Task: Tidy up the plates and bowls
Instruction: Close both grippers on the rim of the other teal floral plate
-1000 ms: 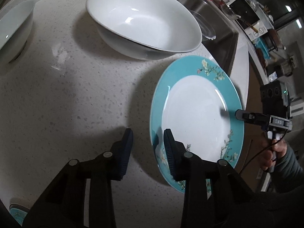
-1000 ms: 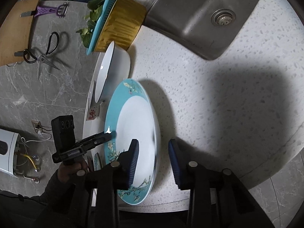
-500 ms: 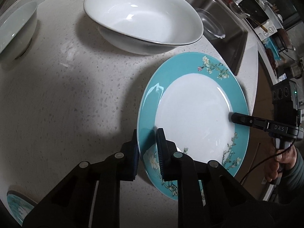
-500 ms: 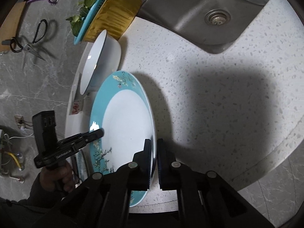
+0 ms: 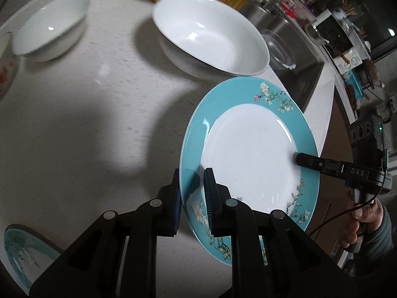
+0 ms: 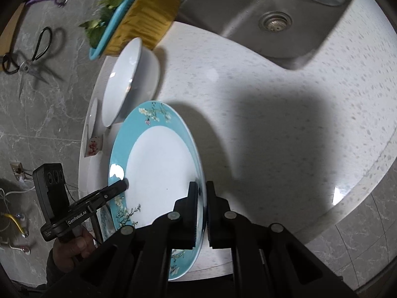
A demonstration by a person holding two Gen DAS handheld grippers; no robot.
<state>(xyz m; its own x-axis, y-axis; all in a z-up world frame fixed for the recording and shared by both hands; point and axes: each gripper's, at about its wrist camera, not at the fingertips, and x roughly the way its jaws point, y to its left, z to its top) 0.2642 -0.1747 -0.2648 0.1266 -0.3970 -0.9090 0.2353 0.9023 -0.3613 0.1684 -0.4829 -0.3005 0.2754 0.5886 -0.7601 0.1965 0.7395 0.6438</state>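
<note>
I've got the teal-rimmed plate (image 5: 248,154) pinched on opposite rims, one gripper each side, so it comes up tilted without slipping. My left gripper (image 5: 192,193) is clamped tight on the near-left rim, my right gripper (image 6: 202,206) on the right rim, both nearly closed with the rim between the pads. The plate hangs just over the counter (image 5: 86,124), near the big white bowl (image 5: 211,34). Second teal plate (image 5: 22,250) sits near left, probably where this one stacks.

speckled countertop (image 6: 285,114), steel sink (image 6: 248,12), grey marble-look floor (image 6: 44,129)
</note>
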